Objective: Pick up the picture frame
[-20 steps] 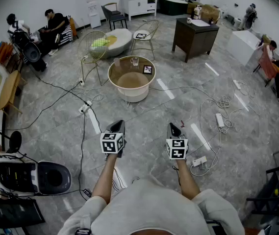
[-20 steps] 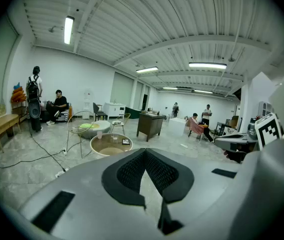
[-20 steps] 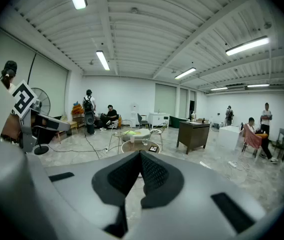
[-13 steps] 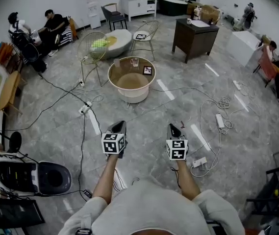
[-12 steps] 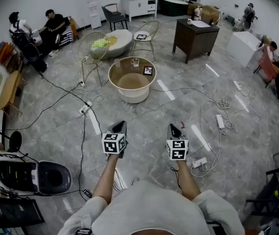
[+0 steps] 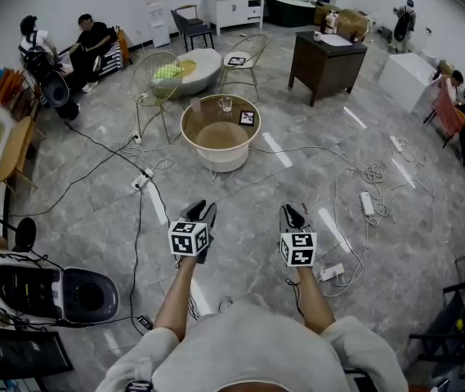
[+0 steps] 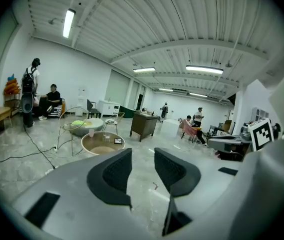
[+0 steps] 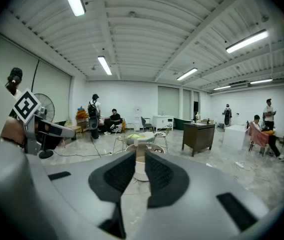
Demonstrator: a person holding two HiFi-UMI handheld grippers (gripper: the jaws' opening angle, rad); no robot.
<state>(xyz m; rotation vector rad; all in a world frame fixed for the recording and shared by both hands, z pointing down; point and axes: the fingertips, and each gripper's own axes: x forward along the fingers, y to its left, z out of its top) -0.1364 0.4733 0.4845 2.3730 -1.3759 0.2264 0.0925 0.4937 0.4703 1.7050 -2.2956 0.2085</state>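
Observation:
A small dark picture frame [image 6: 247, 118] stands on the right side of a round tan table [image 6: 185, 129], well ahead of both grippers. It also shows in the left gripper view as the frame [image 7: 118, 141]. My left gripper [image 6: 199, 208] hangs over the grey floor, open, its black pads [image 7: 113, 173] apart with only floor between them. My right gripper [image 6: 291, 211] is level with it, its pads [image 8: 118, 173] a narrow gap apart and nothing held; the table [image 8: 140, 165] shows through that gap.
A glass [image 6: 225, 103] also stands on the table. Wire chairs [image 6: 154, 80] stand behind it, one bearing another frame [image 6: 234, 60]. Cables and power strips [image 6: 333, 269] cross the floor. A dark desk [image 6: 326, 60] is at back right. People [image 6: 93, 39] are at the left wall.
The left gripper's jaws have parted; they looked closed together before. Both hands stay in about the same place. A person at the back left has shifted.

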